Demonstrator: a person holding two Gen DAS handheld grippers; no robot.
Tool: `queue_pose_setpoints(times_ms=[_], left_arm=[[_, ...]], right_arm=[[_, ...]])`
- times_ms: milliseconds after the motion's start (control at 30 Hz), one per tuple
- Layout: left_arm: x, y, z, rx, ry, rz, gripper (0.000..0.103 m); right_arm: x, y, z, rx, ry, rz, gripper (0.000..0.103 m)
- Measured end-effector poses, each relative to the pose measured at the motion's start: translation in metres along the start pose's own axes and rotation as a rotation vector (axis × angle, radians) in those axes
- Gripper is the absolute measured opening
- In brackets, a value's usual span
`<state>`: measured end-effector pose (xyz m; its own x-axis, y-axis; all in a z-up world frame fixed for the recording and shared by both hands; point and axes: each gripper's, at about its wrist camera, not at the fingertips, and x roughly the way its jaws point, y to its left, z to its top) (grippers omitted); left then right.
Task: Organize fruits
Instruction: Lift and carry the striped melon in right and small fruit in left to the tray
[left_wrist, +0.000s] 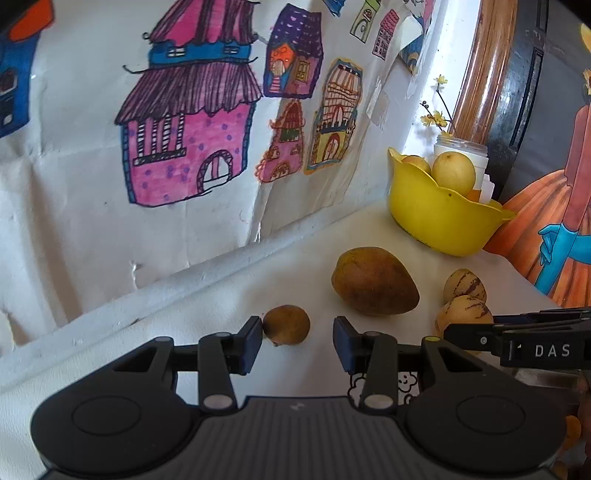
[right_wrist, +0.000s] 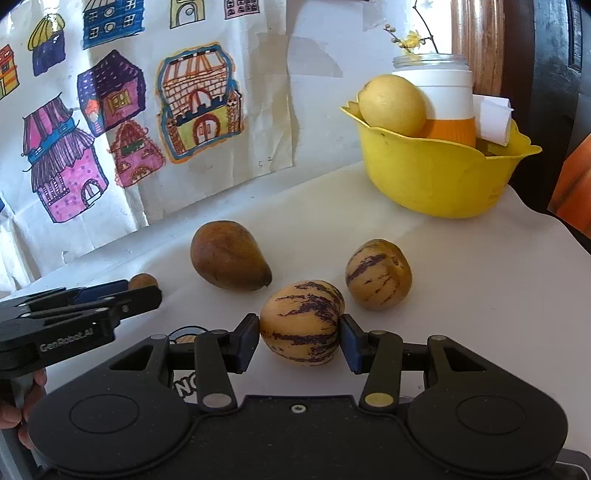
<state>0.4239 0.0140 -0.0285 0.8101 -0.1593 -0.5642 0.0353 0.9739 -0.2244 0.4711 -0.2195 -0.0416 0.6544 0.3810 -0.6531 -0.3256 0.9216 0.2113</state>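
My left gripper (left_wrist: 297, 341) is open around a small brown kiwi-like fruit (left_wrist: 286, 325) on the white table; its left pad touches the fruit, the right pad stands apart. My right gripper (right_wrist: 300, 341) has both pads against a striped yellow-and-purple melon (right_wrist: 301, 321) that rests on the table. A second striped melon (right_wrist: 378, 273) and a large brown pear-shaped fruit (right_wrist: 229, 254) lie just beyond. A yellow bowl (right_wrist: 436, 177) at the back right holds yellow round fruit (right_wrist: 391, 105). The bowl also shows in the left wrist view (left_wrist: 439, 218).
A white and orange jar (right_wrist: 443, 99) with a flower sprig stands behind the bowl. A paper sheet with coloured house drawings (right_wrist: 110, 110) hangs along the back wall. A dark wooden frame (right_wrist: 546, 74) stands at the right. The table edge (right_wrist: 546, 218) runs close behind the bowl.
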Motion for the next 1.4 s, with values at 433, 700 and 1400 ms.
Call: queue_pose_setpoints(times_ms=[433, 700, 1400], left_arm=[[-0.007, -0.011, -0.007, 0.039, 0.034, -0.023, 0.030], [-0.045, -0.025, -0.015, 0.034, 0.026, -0.063, 0.030], [-0.116, -0.040, -0.051, 0.012, 0.027, -0.072, 0.030]], right_arm=[[-0.009, 0.004, -0.007, 0.014, 0.017, 0.069, 0.049], [-0.035, 0.003, -0.026, 0.064, -0.002, 0.145, 0.048], [-0.106, -0.004, -0.067, 0.119, -0.049, 0.230, 0.047]])
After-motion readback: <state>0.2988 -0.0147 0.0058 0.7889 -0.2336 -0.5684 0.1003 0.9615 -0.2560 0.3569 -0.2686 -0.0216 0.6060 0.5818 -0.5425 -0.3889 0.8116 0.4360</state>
